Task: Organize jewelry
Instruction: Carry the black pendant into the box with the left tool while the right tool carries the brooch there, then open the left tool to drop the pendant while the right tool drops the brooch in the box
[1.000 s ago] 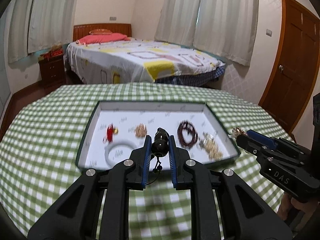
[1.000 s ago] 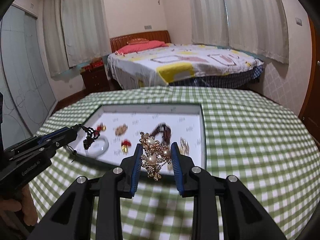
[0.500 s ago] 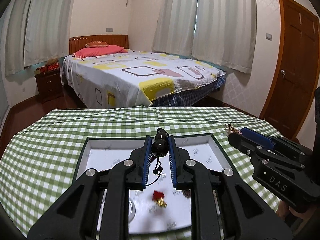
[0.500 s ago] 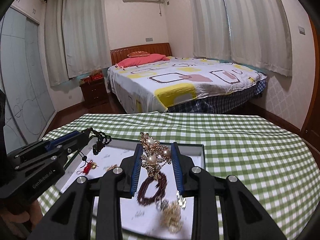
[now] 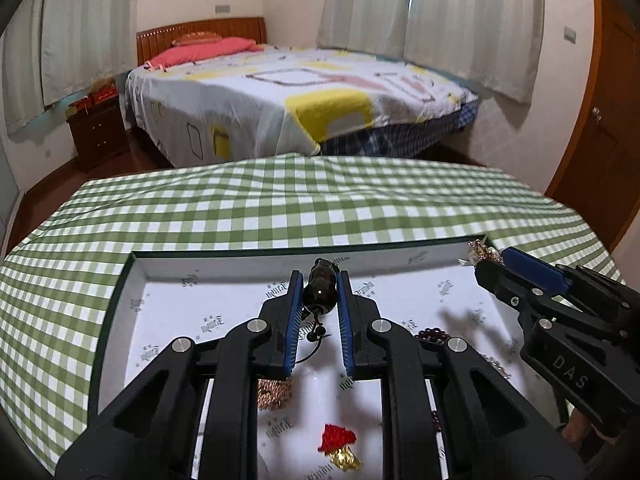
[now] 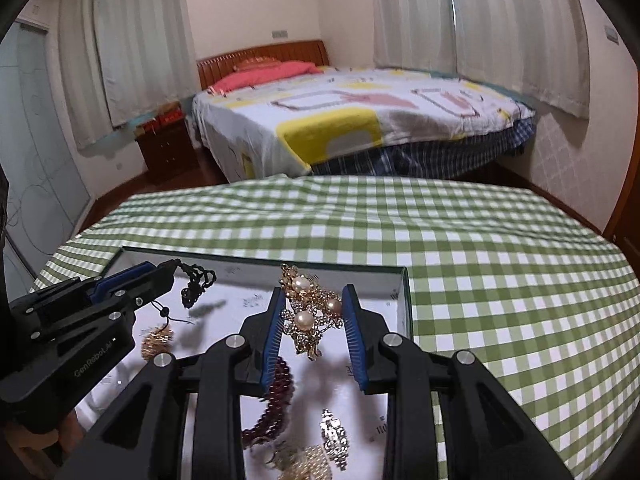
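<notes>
**Holding two pieces over the tray**

Gripping a dark, glossy bead pendant [image 5: 320,289] between its ribbed blue pads, the left tool [image 5: 319,312] is nearly closed; a thin black cord with small knots dangles from the pendant over the white-lined tray [image 5: 120,304]. Beneath it lie a coiled gold-coloured piece [image 5: 274,394] and a red tassel charm with a gold end [image 5: 338,442]. The tray, dark-rimmed and rectangular, sits on the desk [image 5: 280,208] under a green-and-white checked cloth. Further right, the right tool [image 6: 314,320] is clamped, jaws a little apart, on a gold filigree brooch [image 6: 310,312] set with round pearls and tiny clear stones. Under it in the tray rest a dark red bead bracelet [image 6: 276,396] and a silvery rhinestone piece [image 6: 334,440].
</notes>
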Demonstrator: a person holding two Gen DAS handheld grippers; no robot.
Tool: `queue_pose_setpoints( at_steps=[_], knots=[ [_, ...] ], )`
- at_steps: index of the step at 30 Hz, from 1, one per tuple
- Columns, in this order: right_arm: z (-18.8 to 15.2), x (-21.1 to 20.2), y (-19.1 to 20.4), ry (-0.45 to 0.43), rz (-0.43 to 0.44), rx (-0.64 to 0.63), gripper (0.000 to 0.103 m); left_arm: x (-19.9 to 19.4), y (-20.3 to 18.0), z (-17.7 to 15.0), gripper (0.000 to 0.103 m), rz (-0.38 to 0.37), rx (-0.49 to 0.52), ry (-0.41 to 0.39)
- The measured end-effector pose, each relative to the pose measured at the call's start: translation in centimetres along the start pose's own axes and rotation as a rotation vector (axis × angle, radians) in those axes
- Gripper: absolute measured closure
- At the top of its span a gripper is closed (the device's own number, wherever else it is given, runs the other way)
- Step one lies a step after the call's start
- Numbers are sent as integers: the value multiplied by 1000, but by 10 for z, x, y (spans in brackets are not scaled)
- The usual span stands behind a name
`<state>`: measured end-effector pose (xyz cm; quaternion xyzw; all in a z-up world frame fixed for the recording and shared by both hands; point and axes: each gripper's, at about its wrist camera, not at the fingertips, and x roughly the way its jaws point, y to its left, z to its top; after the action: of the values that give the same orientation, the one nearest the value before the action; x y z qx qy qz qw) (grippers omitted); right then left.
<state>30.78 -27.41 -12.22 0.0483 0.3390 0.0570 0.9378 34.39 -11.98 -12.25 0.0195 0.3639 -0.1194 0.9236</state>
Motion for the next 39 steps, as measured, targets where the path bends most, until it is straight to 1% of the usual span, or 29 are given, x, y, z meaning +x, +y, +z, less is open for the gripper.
queue_pose_setpoints(
  at_steps=[6, 11, 14, 16, 22, 24, 25, 27, 28, 29, 31, 33, 36, 37, 38, 39],
  knots=[
    [-1, 15, -5, 73, -1, 19, 73, 16, -5, 3, 86, 19, 19, 49],
    [1, 25, -6, 125, -12, 16, 73, 33, -2, 3, 86, 26, 4, 114],
    [1, 32, -9, 159, -12, 28, 73, 39, 1, 3, 86, 14, -14, 148],
    [1, 35, -10, 174, -12, 31, 73, 44, -1, 2, 86, 11, -3, 172],
    [-1, 41, -9, 212, -17, 23, 73, 50, -3, 2, 86, 13, 4, 203],
    [-2, 43, -9, 221, -15, 28, 71, 50, -3, 1, 84, 10, 0, 207],
    [-1, 43, -10, 220, -17, 32, 70, 50, -3, 1, 82, 9, 0, 209],
    [0, 42, -11, 211, -22, 38, 56, 51, -3, 2, 71, 12, 0, 212],
    [-1, 41, -11, 209, -24, 37, 54, 50, -2, 2, 61, 11, -4, 209],
    [0, 42, -10, 207, -26, 35, 53, 49, -2, 2, 55, 11, -6, 204],
    [0, 41, -9, 202, -30, 28, 51, 48, -2, 2, 53, 16, -8, 198],
    [0, 40, -9, 196, -37, 27, 46, 48, -2, 2, 47, 18, -8, 200],
    [1, 37, -9, 182, -35, 29, 45, 44, 1, 2, 42, 31, -26, 186],
    [1, 37, -9, 180, -34, 30, 44, 44, 3, 2, 39, 36, -33, 183],
    [1, 36, -9, 175, -33, 31, 42, 42, 5, 2, 34, 44, -42, 179],
    [1, 34, -9, 166, -32, 31, 35, 40, 7, 2, 33, 52, -51, 170]
  ],
)
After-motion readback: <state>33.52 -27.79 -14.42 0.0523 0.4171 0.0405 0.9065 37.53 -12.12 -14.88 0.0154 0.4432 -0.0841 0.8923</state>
